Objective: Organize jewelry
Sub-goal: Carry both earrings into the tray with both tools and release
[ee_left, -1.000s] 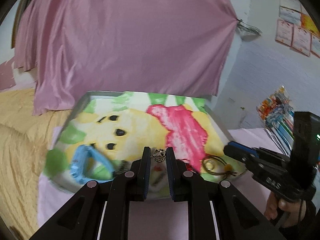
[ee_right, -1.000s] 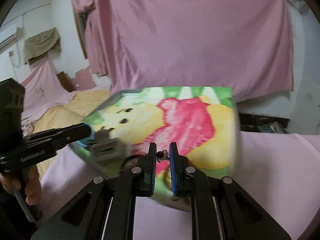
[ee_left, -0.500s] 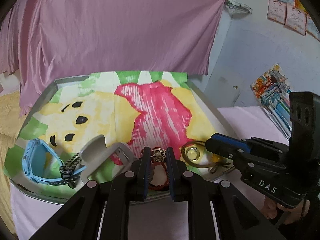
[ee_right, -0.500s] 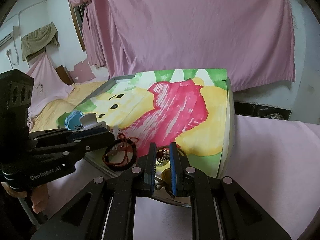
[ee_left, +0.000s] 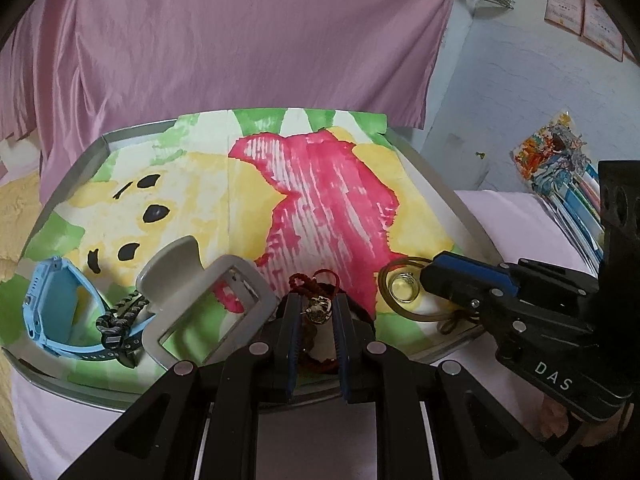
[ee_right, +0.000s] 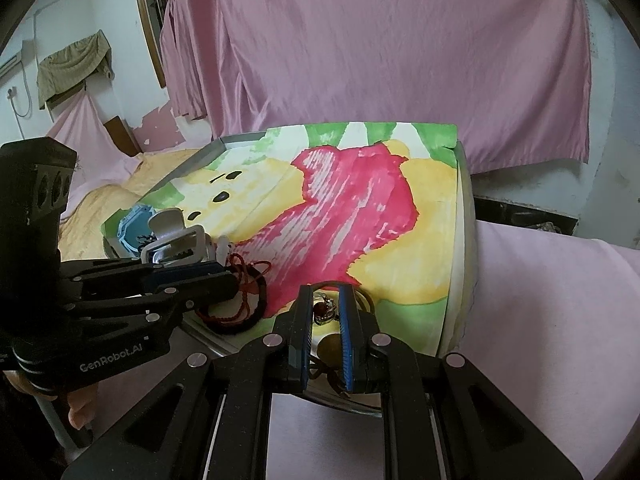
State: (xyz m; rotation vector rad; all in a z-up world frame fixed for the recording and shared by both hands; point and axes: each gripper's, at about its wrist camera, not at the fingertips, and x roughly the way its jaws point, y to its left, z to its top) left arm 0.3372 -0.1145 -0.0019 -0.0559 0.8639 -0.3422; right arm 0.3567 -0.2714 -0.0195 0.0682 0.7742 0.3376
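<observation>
Left wrist view. The left gripper (ee_left: pixel 316 310) has its jaws nearly together, pinching a small metal charm (ee_left: pixel 318 307) at the fingertips, over the near edge of the tray (ee_left: pixel 132 130). The tray carries a painted paper liner (ee_left: pixel 248 184) showing a yellow bear in a red top. A red cord bracelet (ee_left: pixel 316 280) lies directly under the fingers at the near edge. Left of it rests a grey hair claw clip (ee_left: pixel 200 300), and at the near left corner a blue watch (ee_left: pixel 56 308) lies with a dark braided band (ee_left: pixel 120 318) across its strap. Toward the near right corner sits a thin bangle (ee_left: pixel 404 292) with a ring (ee_left: pixel 405 283) inside it; the right gripper (ee_left: pixel 444 270) reaches in from the right, its tips at the bangle's rim.

Right wrist view. The right gripper (ee_right: pixel 326 310) has its jaws close together, clamped on a small ring with a red stone (ee_right: pixel 323 309), above the tray's near edge (ee_right: pixel 224 344). A brownish round piece (ee_right: pixel 330 350) lies beneath the fingers; what it is cannot be told. The left gripper (ee_right: pixel 224 276) enters from the left, its tips over the red cord bracelet (ee_right: pixel 240 304). Behind it lie the clip (ee_right: pixel 176 236) and the watch (ee_right: pixel 134 220), by the tray's left edge.
</observation>
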